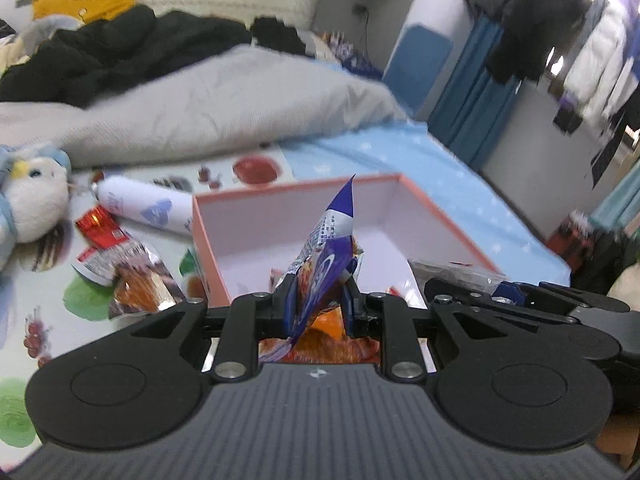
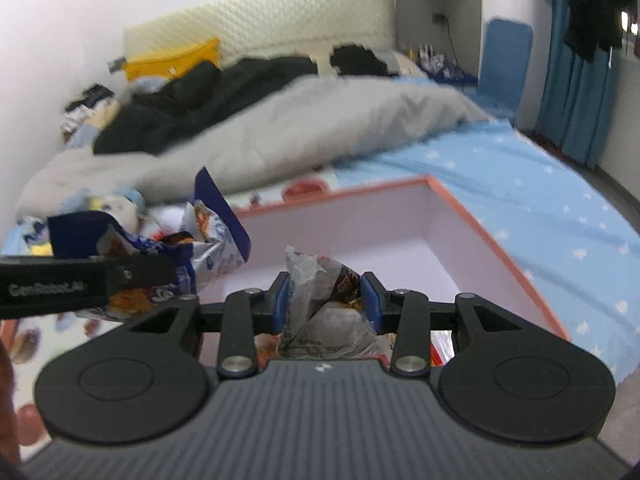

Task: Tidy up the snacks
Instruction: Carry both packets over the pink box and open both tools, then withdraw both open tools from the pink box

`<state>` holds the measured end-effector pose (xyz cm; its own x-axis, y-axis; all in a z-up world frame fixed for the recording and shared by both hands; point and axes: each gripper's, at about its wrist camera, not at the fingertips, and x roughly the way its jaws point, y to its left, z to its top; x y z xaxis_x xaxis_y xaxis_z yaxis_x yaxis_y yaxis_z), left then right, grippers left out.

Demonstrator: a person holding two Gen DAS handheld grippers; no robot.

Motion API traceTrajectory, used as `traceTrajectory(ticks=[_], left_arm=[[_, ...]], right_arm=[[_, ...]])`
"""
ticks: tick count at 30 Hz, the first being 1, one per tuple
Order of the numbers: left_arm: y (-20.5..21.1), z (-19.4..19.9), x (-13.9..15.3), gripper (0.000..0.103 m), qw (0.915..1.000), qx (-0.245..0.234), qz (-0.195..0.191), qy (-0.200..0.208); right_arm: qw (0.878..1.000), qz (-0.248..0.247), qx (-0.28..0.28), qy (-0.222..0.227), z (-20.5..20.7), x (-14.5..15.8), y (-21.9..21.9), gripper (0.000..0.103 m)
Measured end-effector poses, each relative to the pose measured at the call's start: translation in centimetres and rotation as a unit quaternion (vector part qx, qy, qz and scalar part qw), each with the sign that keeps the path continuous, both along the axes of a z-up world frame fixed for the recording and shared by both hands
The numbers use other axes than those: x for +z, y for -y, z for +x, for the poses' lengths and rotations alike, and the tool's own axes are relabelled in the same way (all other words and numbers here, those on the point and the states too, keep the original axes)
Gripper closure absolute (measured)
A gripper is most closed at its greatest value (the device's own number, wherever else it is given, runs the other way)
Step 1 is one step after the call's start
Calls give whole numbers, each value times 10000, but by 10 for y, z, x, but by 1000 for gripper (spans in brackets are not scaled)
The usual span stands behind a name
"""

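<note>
Bed (image 1: 420, 160) with star-print blue sheet, carrying everything below. Grey duvet (image 1: 224, 104) heaped across the far half, black clothing (image 1: 120, 52) and a yellow cushion (image 1: 86, 0) beyond it. Fruit-print mat (image 1: 48, 292) spread over the near left part of the bed.

Open box (image 1: 380, 216), orange-rimmed with white inner walls, on the bed where mat meets sheet; a little red and orange wrapping visible low inside near its front edge.

Plush toy (image 1: 28, 200), white and pale blue, on the mat at far left. White cylinder (image 1: 144, 206) with blue print, lying on its side just left of the box. Foil snack packet (image 1: 136, 284) with red end, lying on the mat outside the box, near its left front corner.

Left claw (image 1: 320, 300), partly closed, pads pressing a purple-and-orange snack bag (image 1: 328, 256); bag upright, its pointed tip rising in front of the box's interior; seen in the right wrist view at left (image 2: 200, 240).

Right claw (image 2: 326, 300), somewhat wider apart, blue pads clamped on a crumpled clear wrapper (image 2: 320, 280) with a brown printed patch, held in front of the box's near side (image 2: 500, 256).
</note>
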<state>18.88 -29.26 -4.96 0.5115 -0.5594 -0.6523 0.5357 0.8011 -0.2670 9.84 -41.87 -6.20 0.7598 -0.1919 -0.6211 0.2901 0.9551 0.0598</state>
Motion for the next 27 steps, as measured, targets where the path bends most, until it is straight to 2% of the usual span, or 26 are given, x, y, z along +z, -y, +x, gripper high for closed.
traceTrajectory(ticks=[5, 9, 10, 11, 12, 13, 14, 21, 27], left_arm=[[21, 10, -26, 77, 9995, -91, 238, -205], [27, 15, -36, 76, 9991, -126, 318, -262], [27, 16, -36, 75, 9991, -93, 324, -264], [27, 18, -37, 67, 9989, -81, 353, -300], [28, 19, -37, 51, 9987, -93, 378, -334], [28, 17, -34, 45, 9987, -88, 381, -325], [26, 15, -32, 41, 9990, -78, 357, -264], [8, 1, 0, 41, 9994, -125, 289, 104], [-19, -20, 43, 41, 9984, -117, 101, 535]], right_arm=[[9991, 320, -81, -249, 1, -28, 16, 61], [9985, 391, -134, -355, -1, -36, 19, 59], [9984, 402, -107, -379, -1, -37, 19, 56], [9984, 404, -98, -385, -2, -36, 19, 47], [9984, 398, -105, -378, -1, -35, 21, 42], [9986, 380, -115, -353, -2, -34, 21, 34], [9988, 354, -109, -320, -4, -31, 20, 34], [9996, 266, -111, -52, -13, -9, 11, 34], [9992, 60, -116, 365, -29, 28, -8, 34]])
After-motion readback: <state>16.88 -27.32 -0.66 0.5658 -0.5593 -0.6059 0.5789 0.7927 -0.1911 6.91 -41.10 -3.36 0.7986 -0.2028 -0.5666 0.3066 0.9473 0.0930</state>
